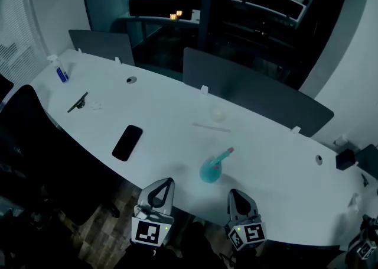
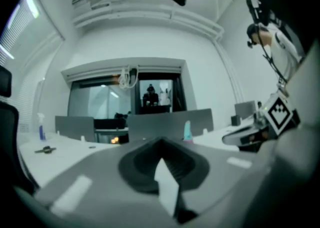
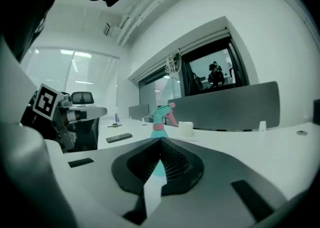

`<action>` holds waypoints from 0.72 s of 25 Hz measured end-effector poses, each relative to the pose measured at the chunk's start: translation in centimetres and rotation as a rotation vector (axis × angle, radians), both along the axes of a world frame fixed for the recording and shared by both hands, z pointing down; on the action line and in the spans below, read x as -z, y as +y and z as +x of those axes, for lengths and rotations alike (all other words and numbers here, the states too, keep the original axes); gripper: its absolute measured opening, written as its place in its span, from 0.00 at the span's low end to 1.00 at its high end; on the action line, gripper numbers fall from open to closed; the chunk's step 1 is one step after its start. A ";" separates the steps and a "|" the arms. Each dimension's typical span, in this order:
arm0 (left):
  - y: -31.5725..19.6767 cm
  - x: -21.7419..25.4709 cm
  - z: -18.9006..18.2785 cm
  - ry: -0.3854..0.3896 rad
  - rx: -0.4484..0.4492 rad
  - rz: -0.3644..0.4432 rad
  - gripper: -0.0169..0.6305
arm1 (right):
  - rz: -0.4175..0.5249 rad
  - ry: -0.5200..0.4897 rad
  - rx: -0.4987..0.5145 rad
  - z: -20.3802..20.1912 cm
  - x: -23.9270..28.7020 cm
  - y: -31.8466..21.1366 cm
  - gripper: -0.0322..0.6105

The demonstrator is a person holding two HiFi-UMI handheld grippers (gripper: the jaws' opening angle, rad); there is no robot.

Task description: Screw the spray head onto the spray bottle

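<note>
A teal spray bottle stands on the white table, close to the near edge. Its teal spray head with a pink tip sits on top, leaning to the right. My left gripper hovers at the table's near edge, left of the bottle, shut and holding nothing. My right gripper is just right of and nearer than the bottle, also shut and empty. In the right gripper view the bottle rises straight beyond the closed jaws. In the left gripper view only the head's tip shows above the closed jaws.
A black phone lies left of the bottle. Behind the bottle are a small white cup and a thin white tube. Far left stand a small blue bottle and a dark tool. Grey dividers line the far edge.
</note>
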State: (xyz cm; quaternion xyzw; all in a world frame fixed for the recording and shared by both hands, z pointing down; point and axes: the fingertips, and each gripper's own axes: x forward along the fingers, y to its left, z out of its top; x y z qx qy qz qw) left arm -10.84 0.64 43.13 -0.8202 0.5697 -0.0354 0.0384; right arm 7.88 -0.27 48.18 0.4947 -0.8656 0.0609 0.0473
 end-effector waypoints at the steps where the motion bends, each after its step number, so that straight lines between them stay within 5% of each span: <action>1: 1.4 -0.1 -0.8 0.005 0.014 0.000 0.03 | 0.012 0.011 -0.034 -0.2 0.3 1.2 0.05; 11: 15.2 -2.1 -3.6 -0.023 -0.076 -0.032 0.03 | 0.078 0.151 -0.198 -3.8 0.6 19.1 0.05; 18: 19.7 -1.4 -1.9 0.017 -0.134 -0.006 0.03 | 0.095 0.161 -0.190 -5.2 1.7 24.2 0.05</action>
